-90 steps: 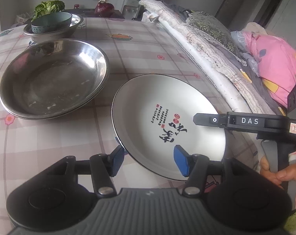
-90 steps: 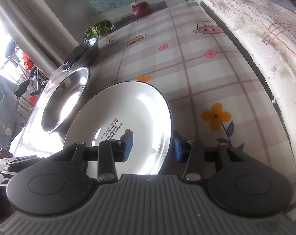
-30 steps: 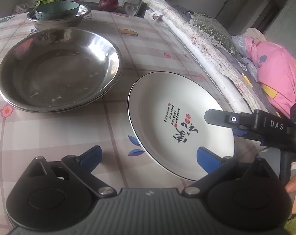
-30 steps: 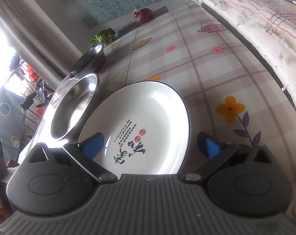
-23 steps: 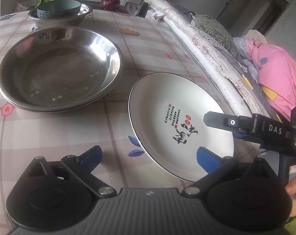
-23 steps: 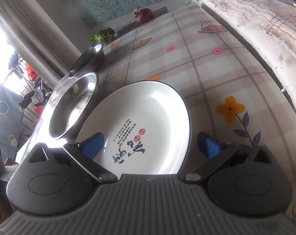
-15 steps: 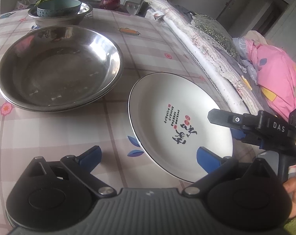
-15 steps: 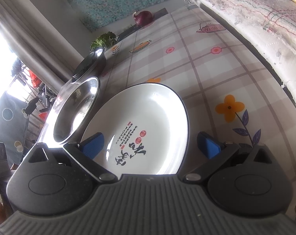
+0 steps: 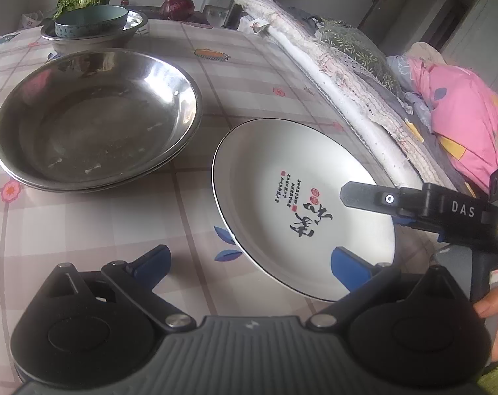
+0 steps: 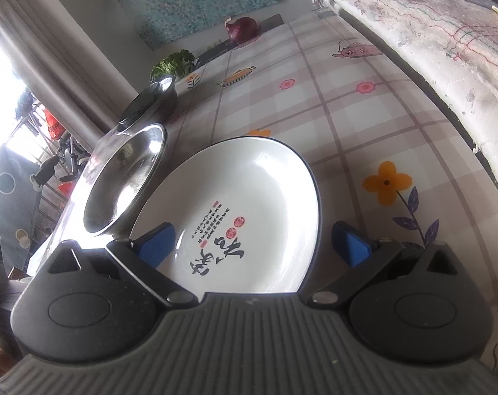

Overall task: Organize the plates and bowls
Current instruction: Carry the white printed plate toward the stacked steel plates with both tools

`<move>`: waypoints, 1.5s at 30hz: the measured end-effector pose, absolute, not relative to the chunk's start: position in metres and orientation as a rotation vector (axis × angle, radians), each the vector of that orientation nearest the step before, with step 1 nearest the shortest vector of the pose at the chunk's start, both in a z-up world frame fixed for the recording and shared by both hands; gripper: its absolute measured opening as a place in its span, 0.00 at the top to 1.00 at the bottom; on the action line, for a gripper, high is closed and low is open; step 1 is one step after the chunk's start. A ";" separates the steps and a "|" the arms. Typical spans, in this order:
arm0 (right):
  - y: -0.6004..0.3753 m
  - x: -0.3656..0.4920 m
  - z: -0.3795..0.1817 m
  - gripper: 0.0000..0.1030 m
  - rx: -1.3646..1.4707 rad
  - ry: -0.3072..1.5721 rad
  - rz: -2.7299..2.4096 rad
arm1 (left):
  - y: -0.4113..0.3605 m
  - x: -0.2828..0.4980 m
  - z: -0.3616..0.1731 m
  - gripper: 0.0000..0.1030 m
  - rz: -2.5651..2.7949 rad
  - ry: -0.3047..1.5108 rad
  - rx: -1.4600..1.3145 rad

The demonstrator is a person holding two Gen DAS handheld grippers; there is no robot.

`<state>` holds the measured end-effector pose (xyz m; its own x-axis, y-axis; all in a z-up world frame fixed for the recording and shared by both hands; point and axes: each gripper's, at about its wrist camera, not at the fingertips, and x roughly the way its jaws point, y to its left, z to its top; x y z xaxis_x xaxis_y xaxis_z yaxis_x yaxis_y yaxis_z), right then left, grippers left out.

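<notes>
My left gripper (image 9: 249, 265) hangs at the bottom of the left wrist view with its blue-padded fingers (image 9: 152, 263) spread wide, holding nothing; one pad sits over the tablecloth, the other at the near rim of the white ceramic plate with a thin black rim and black and red calligraphy (image 9: 301, 207). That plate lies flat on the plaid, flower-printed tablecloth (image 9: 84, 230), right of centre in the frame. My right gripper (image 10: 254, 243) is likewise spread and empty in its own view, its pads flanking the plate's (image 10: 249, 210) near edge; from the left wrist view, its black arm marked "DAS" (image 9: 423, 205) reaches in over the plate from the right edge, a hand (image 9: 496, 312) visible at lower right. Whether any pad touches the plate I cannot tell.

At centre left sits a wide, shallow stainless steel basin (image 9: 94, 118), apparently nested on a second one, just beside the plate. Behind it, upper left, a pale green ceramic bowl (image 9: 91, 21) rests inside a smaller steel bowl (image 9: 94, 39). Leafy greens (image 9: 81, 0) and a red onion (image 9: 176, 6) lie along the top edge. A pink quilt (image 9: 469, 125) fills the right side.
</notes>
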<state>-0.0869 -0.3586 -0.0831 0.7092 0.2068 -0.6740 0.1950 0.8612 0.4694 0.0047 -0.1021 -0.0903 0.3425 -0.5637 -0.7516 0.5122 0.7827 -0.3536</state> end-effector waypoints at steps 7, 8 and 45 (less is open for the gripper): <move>-0.354 -0.087 -0.083 0.01 0.514 0.793 -0.003 | -0.097 0.005 -0.091 0.00 -0.704 0.989 -0.102; -0.353 -0.087 -0.083 0.01 0.515 0.790 -0.005 | -0.097 0.005 -0.091 0.00 -0.704 0.988 -0.100; -0.352 -0.098 -0.082 0.79 0.417 0.769 -0.113 | -0.105 0.003 -0.085 0.63 -0.688 0.973 -0.019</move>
